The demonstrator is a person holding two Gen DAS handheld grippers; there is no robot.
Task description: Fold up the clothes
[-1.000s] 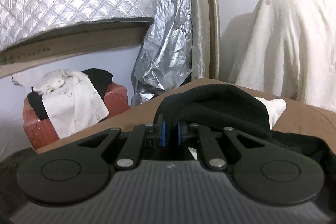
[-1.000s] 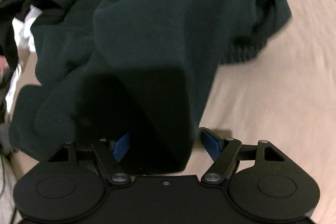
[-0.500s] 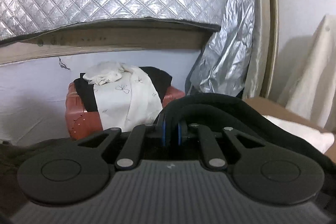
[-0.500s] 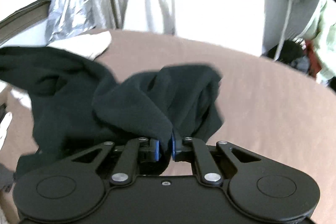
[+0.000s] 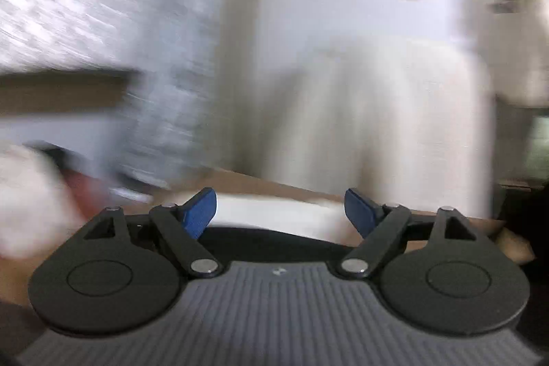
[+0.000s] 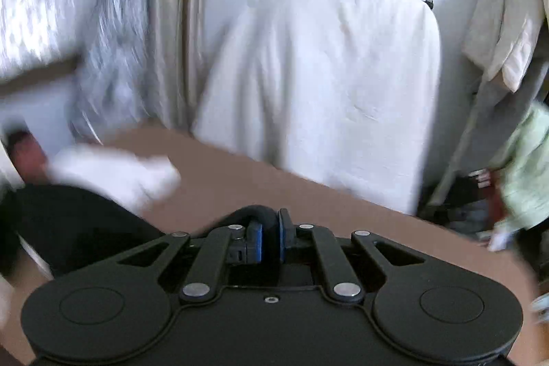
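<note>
Left wrist view: my left gripper (image 5: 280, 209), pinching the black garment (image 6: 75, 218) half a second ago, now gapes empty. Right gripper (image 6: 271, 242) nips its fold; the bulk trails toward nine o'clock, so that corner's dropped.

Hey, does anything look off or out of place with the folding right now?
Only the right gripper pinches the black garment; the left gripper is open with nothing between its fingers, so the garment hangs from one side.
</note>
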